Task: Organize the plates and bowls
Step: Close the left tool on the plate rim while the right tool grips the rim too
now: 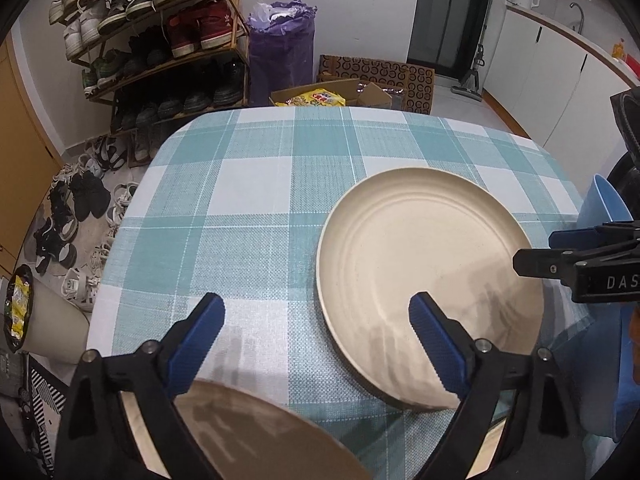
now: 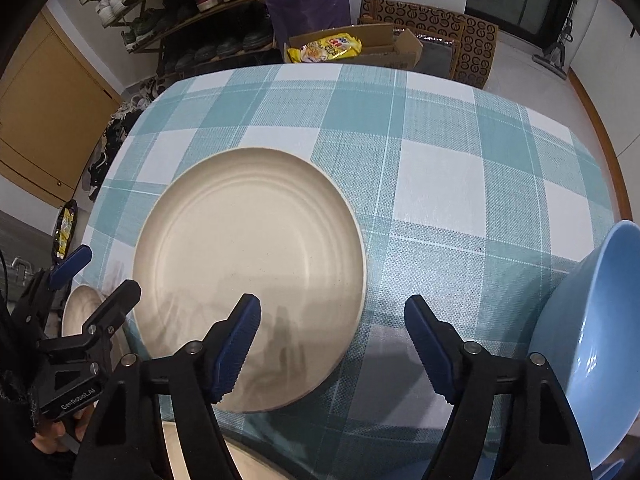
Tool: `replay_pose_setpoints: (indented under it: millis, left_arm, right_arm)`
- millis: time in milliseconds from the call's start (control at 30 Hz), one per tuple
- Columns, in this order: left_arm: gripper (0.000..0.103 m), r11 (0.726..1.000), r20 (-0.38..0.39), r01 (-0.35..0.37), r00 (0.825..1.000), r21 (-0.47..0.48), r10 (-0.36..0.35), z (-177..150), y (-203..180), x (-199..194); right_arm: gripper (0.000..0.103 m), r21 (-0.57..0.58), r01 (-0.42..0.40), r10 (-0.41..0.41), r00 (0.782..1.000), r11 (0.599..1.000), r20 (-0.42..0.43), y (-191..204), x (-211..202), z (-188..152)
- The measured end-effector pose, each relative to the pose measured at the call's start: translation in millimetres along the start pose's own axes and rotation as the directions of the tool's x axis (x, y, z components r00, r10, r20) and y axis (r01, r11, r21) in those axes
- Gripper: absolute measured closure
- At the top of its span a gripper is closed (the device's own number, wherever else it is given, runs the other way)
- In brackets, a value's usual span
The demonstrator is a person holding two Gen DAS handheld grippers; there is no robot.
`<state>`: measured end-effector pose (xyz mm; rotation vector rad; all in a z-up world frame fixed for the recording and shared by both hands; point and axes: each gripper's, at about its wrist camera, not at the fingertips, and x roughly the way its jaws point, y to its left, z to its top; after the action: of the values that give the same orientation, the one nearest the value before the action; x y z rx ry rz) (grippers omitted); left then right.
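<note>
Both grippers gape empty over the worktop (image 2: pixel 440 168).
Cream plate (image 2: pixel 248 264) lies forward-left of the right gripper (image 2: pixel 332 344), forward-right of the left gripper (image 1: pixel 316 344); blue bowl (image 2: pixel 592 340) sits right.

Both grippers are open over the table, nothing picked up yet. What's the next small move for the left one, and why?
Probably lower the left gripper toward the near rim of the second cream plate under it and close there. Its jaws are open and empty, that plate lies closest, and the large cream plate sits free on the tablecloth to stack onto.
</note>
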<state>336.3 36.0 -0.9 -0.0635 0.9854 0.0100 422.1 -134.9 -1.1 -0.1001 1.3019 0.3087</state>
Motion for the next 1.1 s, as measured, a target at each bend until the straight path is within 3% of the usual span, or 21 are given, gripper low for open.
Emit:
replay_pose_setpoints:
  millis: [200,367,533,767,900,1000,1100]
  left_arm:
    - [0.032,1.0,-0.033,0.014,0.999,0.013,-0.014,-1.6,-2.1,9.0]
    - [0.041,0.999,-0.057,0.032,0.998,0.008,-0.032,-3.8,-2.2,15.3]
    - [0.057,0.999,-0.065,0.044,0.997,0.009,-0.043,-4.4,-4.0,18.1]
    - [0.08,0.998,-0.084,0.061,0.995,0.014,-0.06,-7.0,-5.5,20.4]
    - [0.085,0.998,-0.089,0.058,0.994,0.017,-0.056,-7.8,-7.0,21.4]
    - [0.086,0.998,-0.092,0.062,0.994,0.002,-0.062,-7.2,-4.8,21.3]
    - [0.087,0.998,-0.093,0.062,0.994,0.004,-0.061,-7.3,-4.7,20.7]
  right_arm:
    - [0.036,-0.01,-0.004,0.004,1.0,1.0,-0.02,1.5,9.2,0.8]
    - [0.046,-0.015,-0.009,0.009,1.0,1.0,-0.03,2.1,13.5,1.3]
    - [0.064,-0.017,-0.006,0.006,0.999,1.0,-0.034,0.5,15.9,0.1]
    - [0.072,-0.017,-0.006,0.006,1.0,1.0,-0.03,-2.1,15.5,-1.4]
    - [0.078,-0.021,0.001,-0.002,1.0,1.0,-0.029,-3.4,15.1,-2.5]
    - [0.088,-0.028,0.034,-0.035,0.999,0.999,-0.024,-4.5,14.3,-3.7]
    - [0.09,-0.029,0.037,-0.038,0.999,0.999,-0.022,-6.1,13.3,-4.4]
